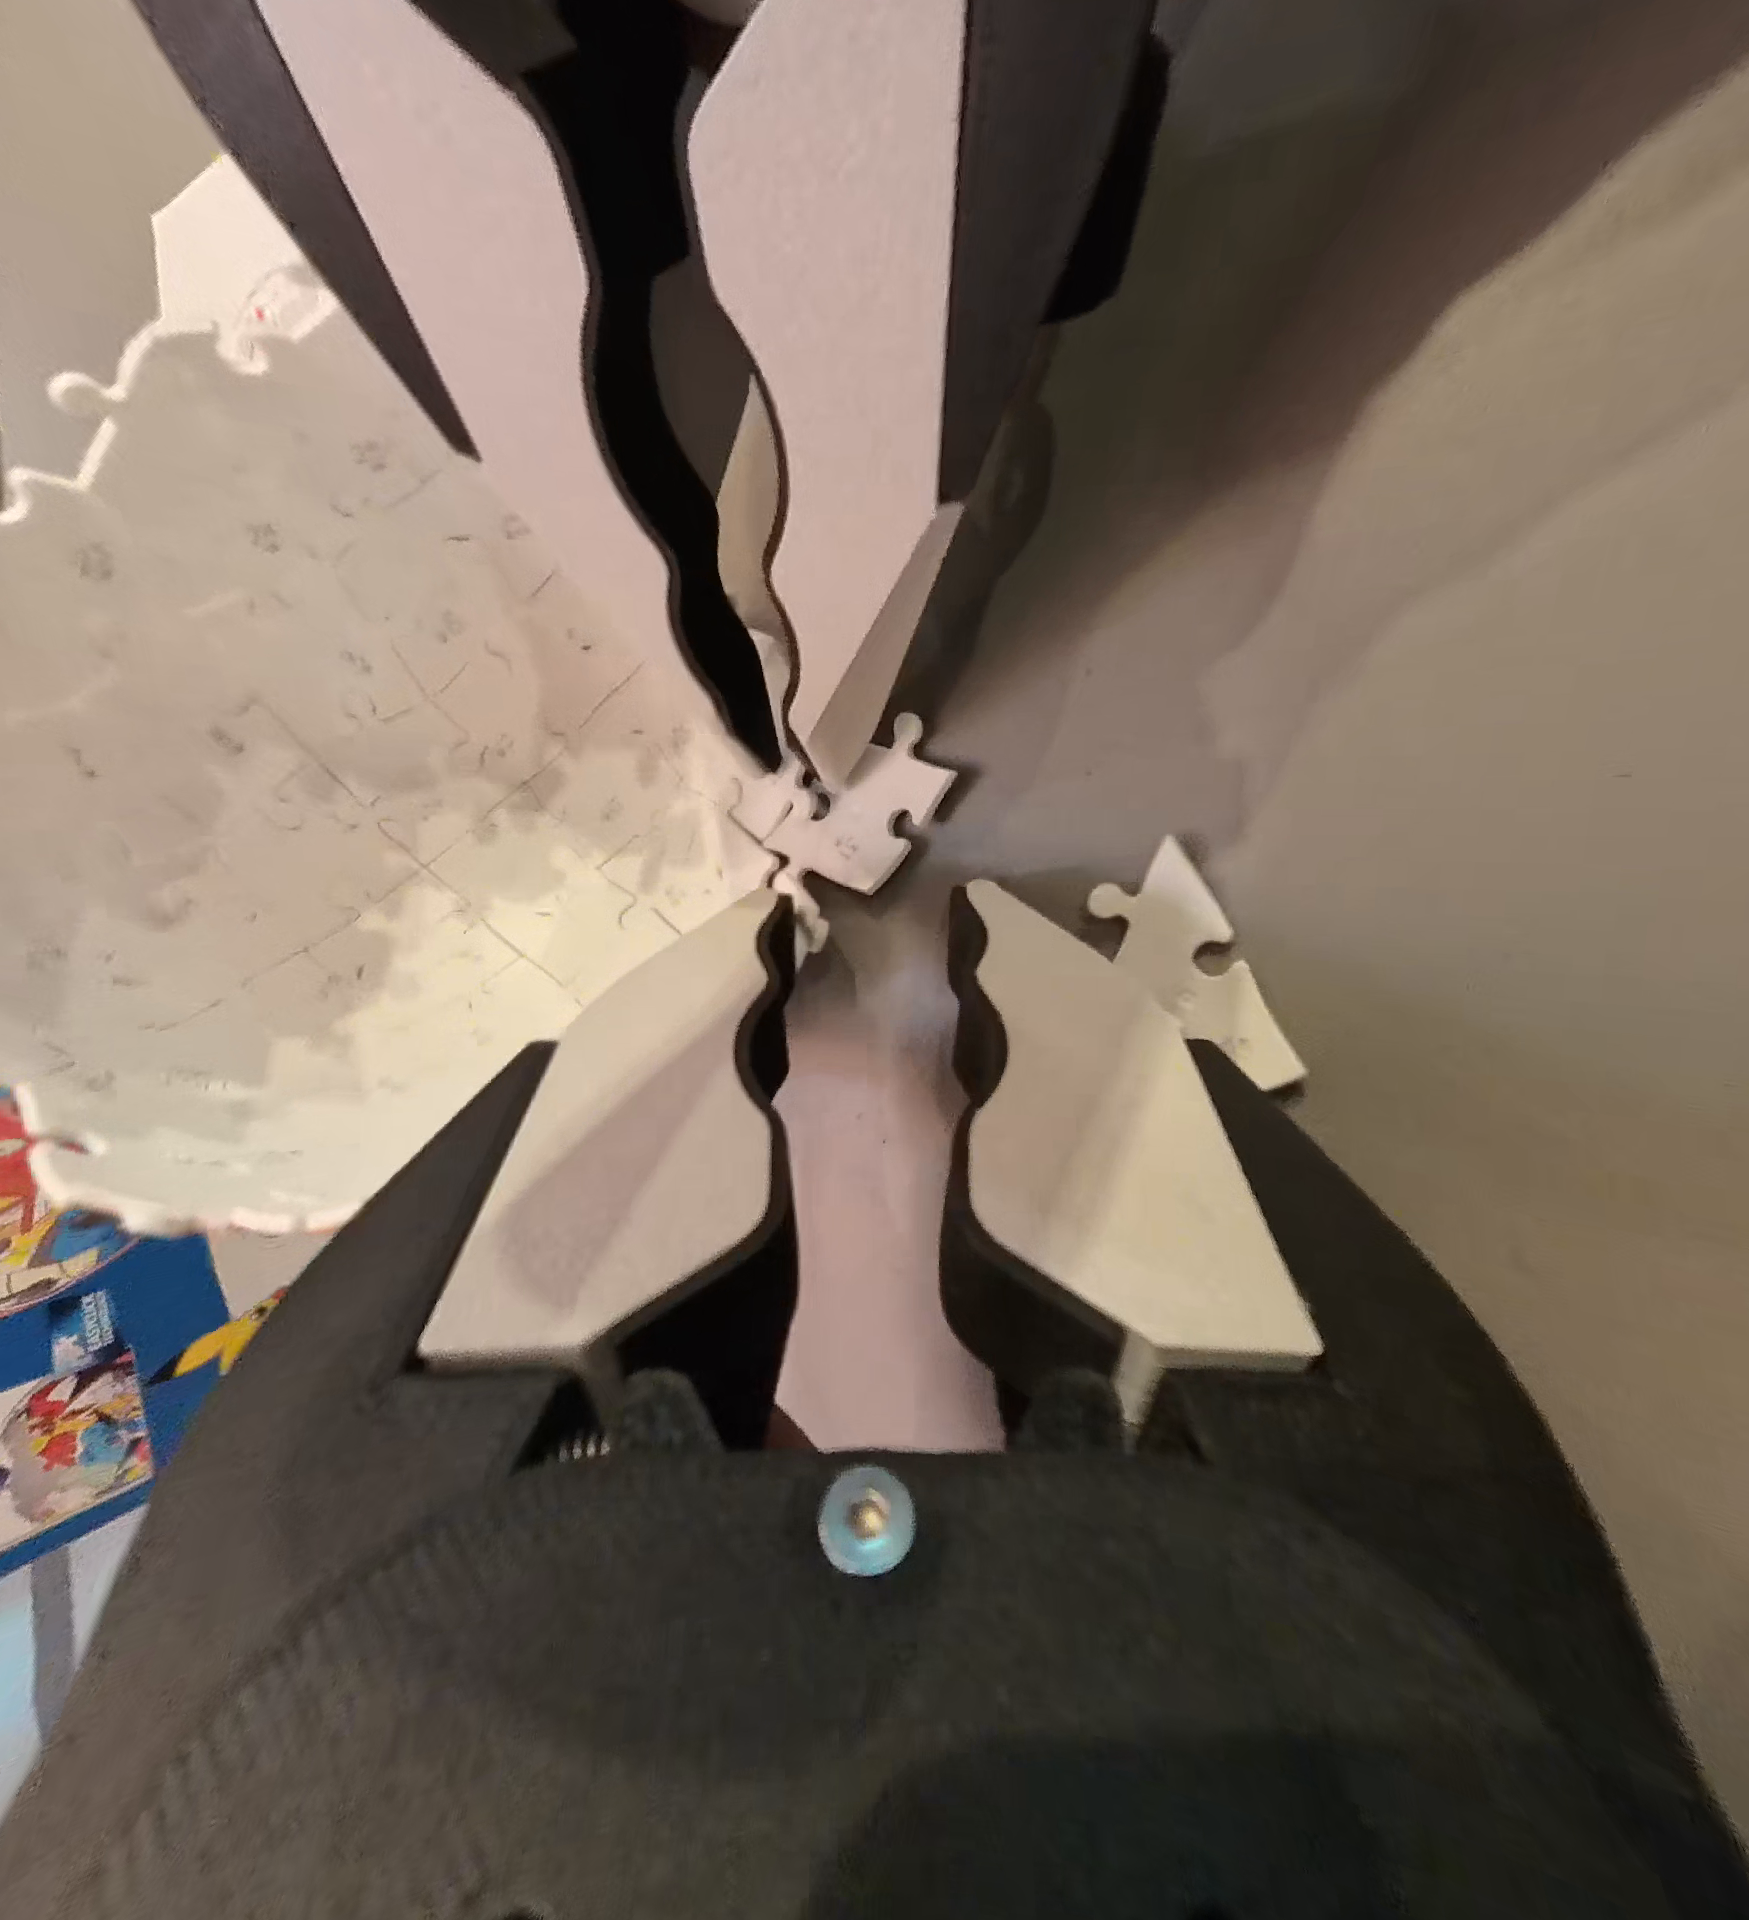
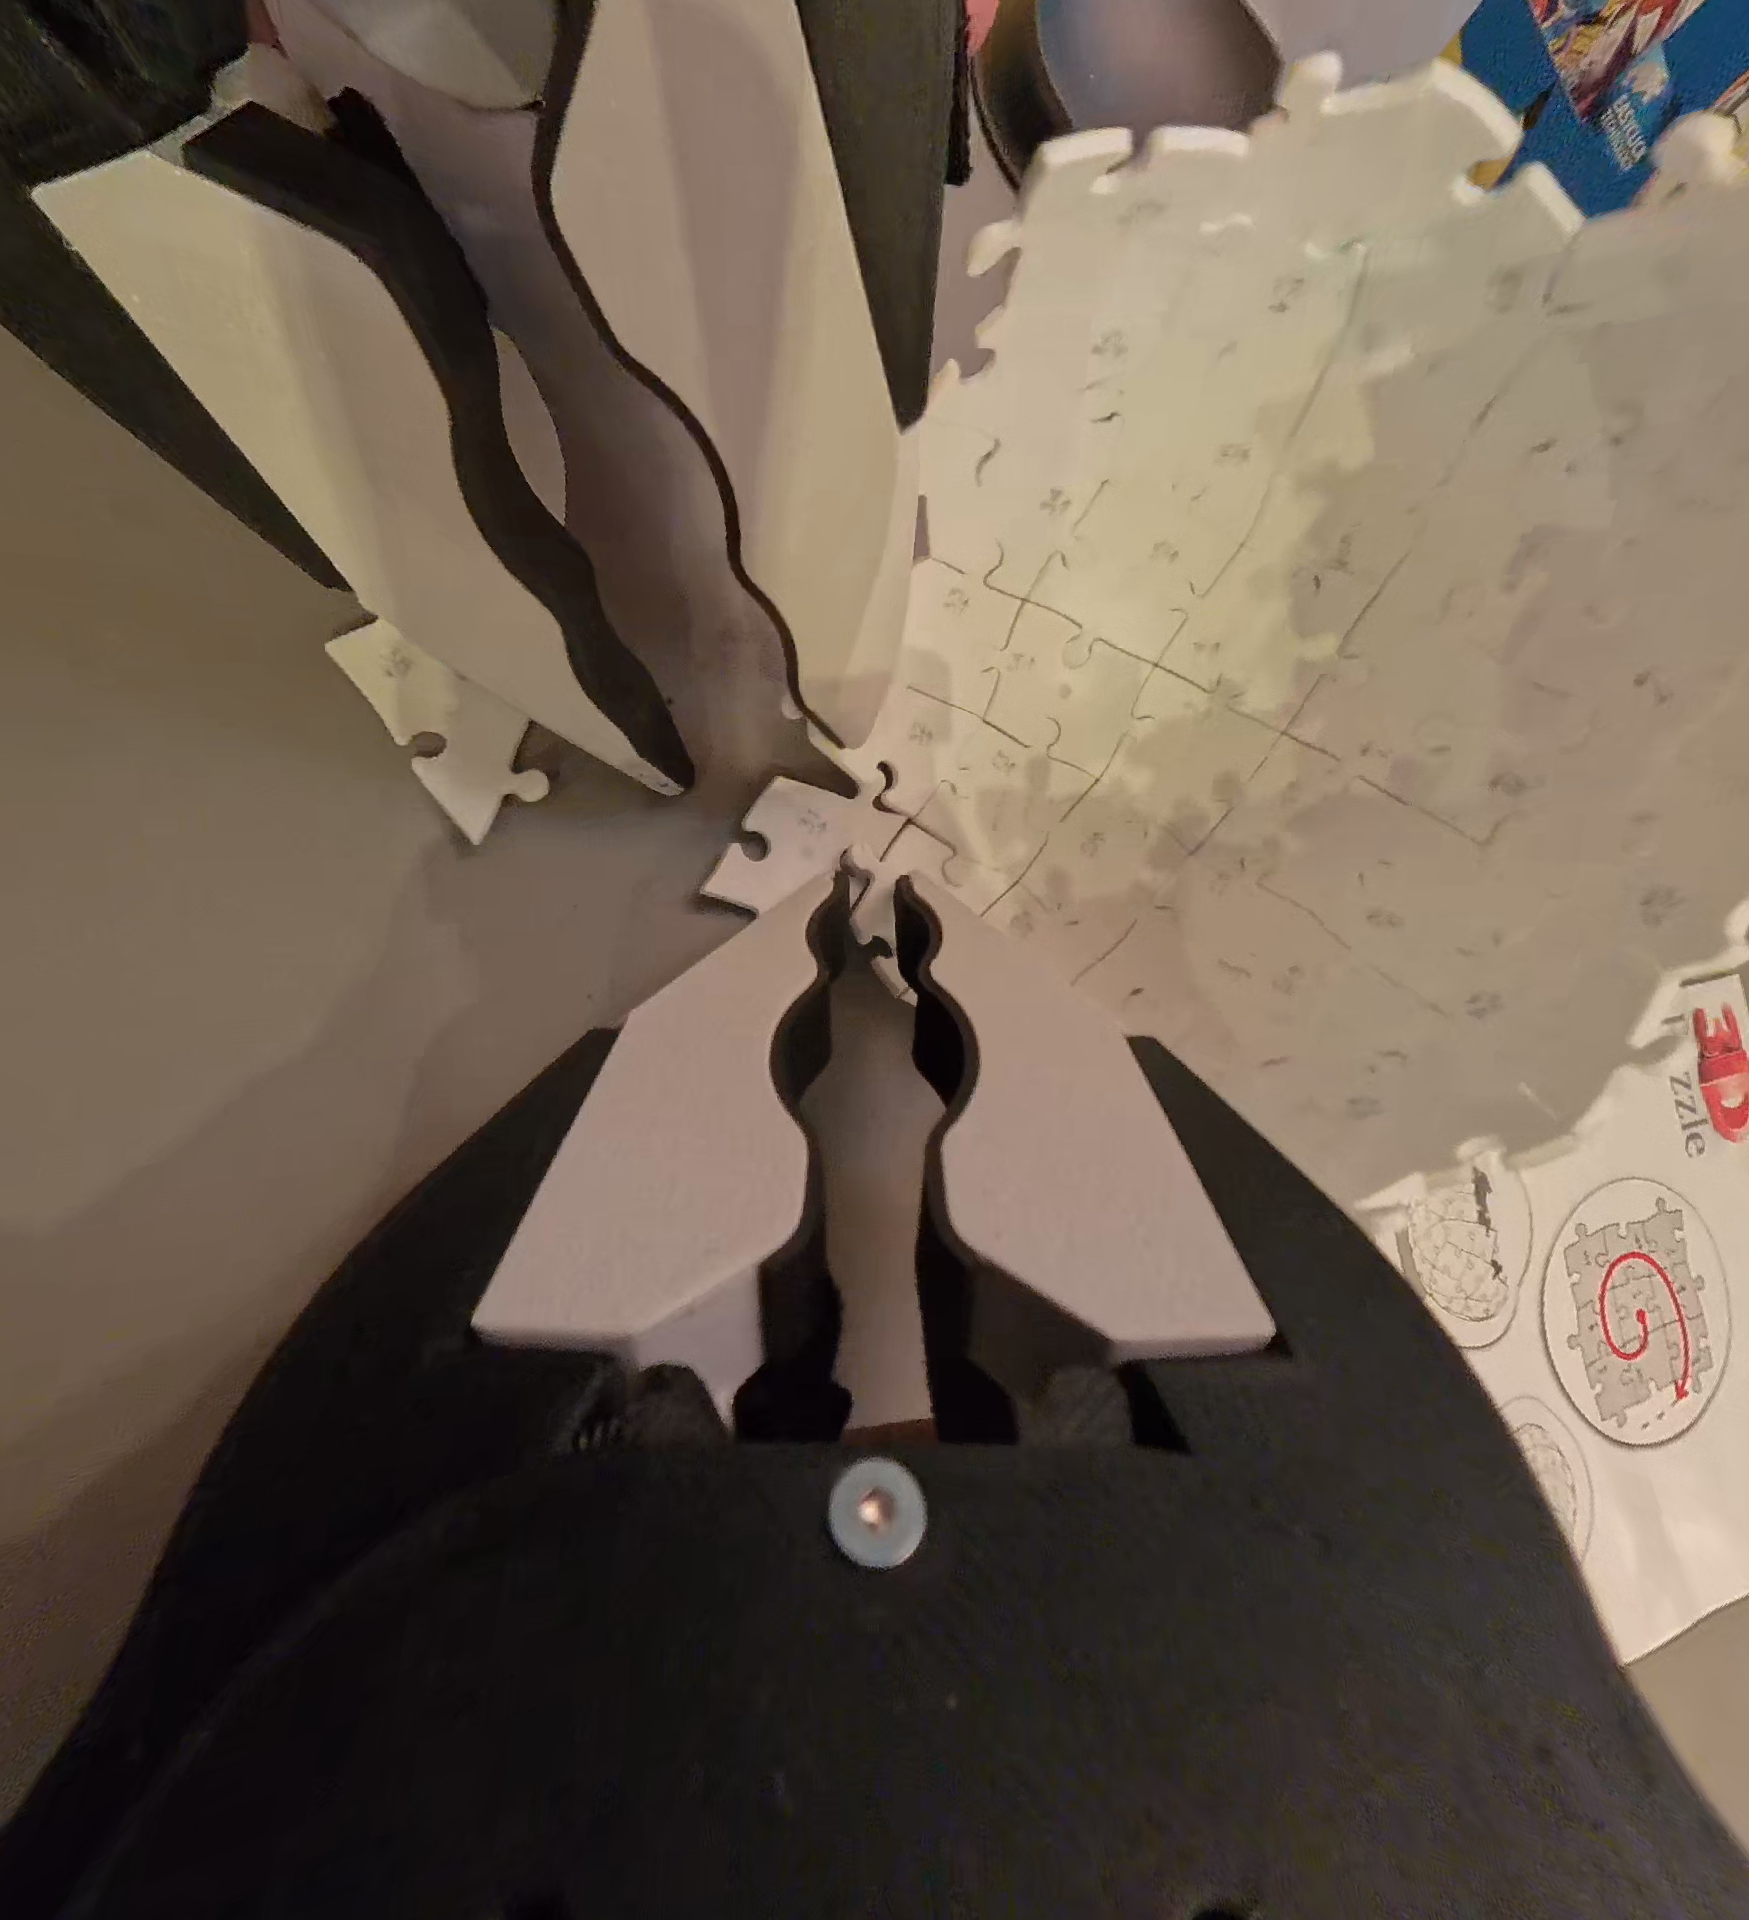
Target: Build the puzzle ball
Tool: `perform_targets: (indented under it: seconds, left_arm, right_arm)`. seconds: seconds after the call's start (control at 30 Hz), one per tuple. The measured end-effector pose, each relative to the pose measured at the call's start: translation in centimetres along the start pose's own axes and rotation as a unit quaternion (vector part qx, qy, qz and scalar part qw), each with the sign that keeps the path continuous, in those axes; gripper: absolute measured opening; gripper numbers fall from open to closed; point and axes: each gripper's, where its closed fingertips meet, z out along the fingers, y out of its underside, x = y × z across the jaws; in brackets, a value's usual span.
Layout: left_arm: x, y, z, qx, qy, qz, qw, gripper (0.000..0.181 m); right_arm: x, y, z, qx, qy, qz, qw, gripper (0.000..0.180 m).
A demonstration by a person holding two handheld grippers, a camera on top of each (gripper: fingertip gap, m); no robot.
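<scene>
The part-built puzzle ball [image 1: 257,790] is a white curved shell seen from its inner side; it also shows in the right wrist view [image 2: 1317,623]. My right gripper [image 2: 870,886] is shut on the shell's edge; in the left wrist view it comes in from the top [image 1: 789,764]. A single white piece [image 1: 865,821] sits at the shell's edge next to that grip, and also shows in the right wrist view [image 2: 776,847]; I cannot tell if it is locked in. My left gripper [image 1: 870,904] is open and empty, its tips just short of this piece.
A loose white piece [image 1: 1197,971] lies on the grey table by my left gripper's right finger, and also shows in the right wrist view [image 2: 444,727]. A blue puzzle box [image 1: 49,1403] stands beyond the shell. A white instruction sheet [image 2: 1628,1351] lies at the right. My two grippers' fingertips are within a few centimetres of each other.
</scene>
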Motion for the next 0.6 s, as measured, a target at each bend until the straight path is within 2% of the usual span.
perform_targets:
  seconds: [0.6]
  left_arm:
    - [0.41,-0.15,0.19,-0.042,0.030,0.025,0.998,0.020]
  right_arm:
    - [-0.47,0.36,-0.49,-0.006,-0.012,0.010,1.000,0.007]
